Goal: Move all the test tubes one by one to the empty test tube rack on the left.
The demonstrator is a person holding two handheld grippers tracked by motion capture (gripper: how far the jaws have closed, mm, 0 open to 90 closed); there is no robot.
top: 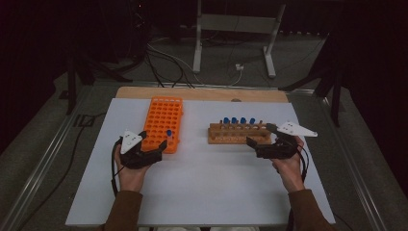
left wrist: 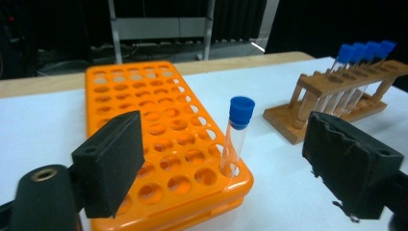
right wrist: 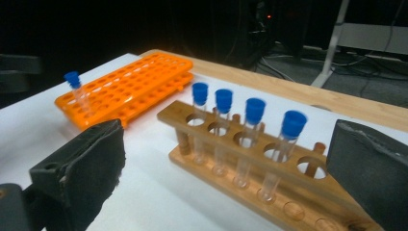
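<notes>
The left gripper (top: 153, 146) is wide open and holds nothing, right by the near end of the orange rack (top: 163, 123), where one tube with a blue cap (left wrist: 235, 135) stands in a hole near the corner. The right gripper (top: 260, 137) is wide open too, just in front of the wooden rack (top: 236, 134). Four blue-capped tubes (right wrist: 246, 141) stand in that rack on the white table (top: 207, 183).

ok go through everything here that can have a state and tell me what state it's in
Orange rack: flat on the table, holding one capped tube, upright.
Wooden rack: four capped tubes upright, two holes empty.
Left gripper: fingers open, empty.
Right gripper: fingers open, empty.
</notes>
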